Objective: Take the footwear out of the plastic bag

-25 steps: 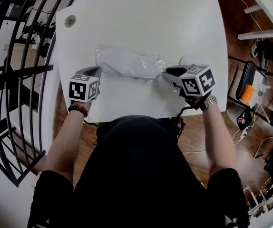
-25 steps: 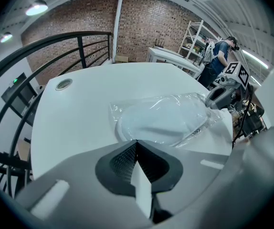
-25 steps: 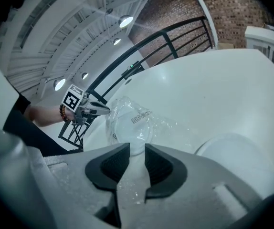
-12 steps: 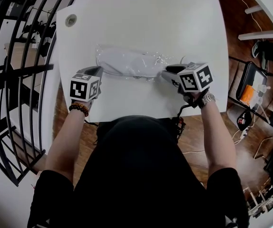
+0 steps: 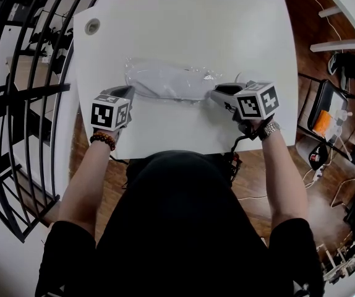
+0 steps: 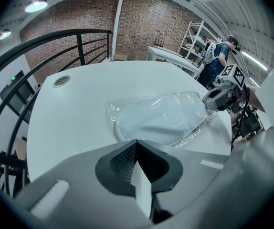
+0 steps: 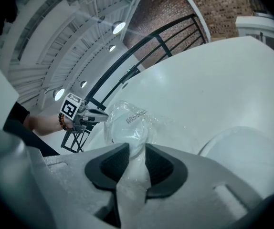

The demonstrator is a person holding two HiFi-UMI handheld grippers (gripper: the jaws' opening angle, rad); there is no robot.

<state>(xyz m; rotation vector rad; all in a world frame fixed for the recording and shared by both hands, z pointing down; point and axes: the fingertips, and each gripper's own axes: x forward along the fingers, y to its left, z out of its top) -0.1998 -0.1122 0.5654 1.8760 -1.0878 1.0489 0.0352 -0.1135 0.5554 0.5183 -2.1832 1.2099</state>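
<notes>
- Table (image 5: 183, 23): white, with a round grommet (image 5: 91, 26) near its far left corner; a black railing (image 5: 17, 104) stands to its left.
- Bag (image 5: 207, 77): clear crinkled plastic, lying lengthwise across the table's middle between the two grippers. It lies where it lay a second ago.
- Footwear (image 5: 159, 81): pale and flat, fully inside the bag and resting on the table. None of it is out of the plastic.
- Left gripper (image 5: 130, 91): at the bag's left end, pointing steeply down. Its jaws are closed together with the tips right at the bag's near edge; whether any film is nipped between them cannot be made out. Its place matches the earlier frames.
- Right gripper (image 5: 214, 93): at the bag's right end. Its jaws stand fairly wide and have just been closing. The bag's bunched end, white inside, fills the gap between the pads and is clamped there. Its marker cube has rolled slightly since a second ago.
- Wrists: a beaded bracelet (image 5: 101, 141) on the left, a watch (image 5: 271, 130) on the right.
</notes>
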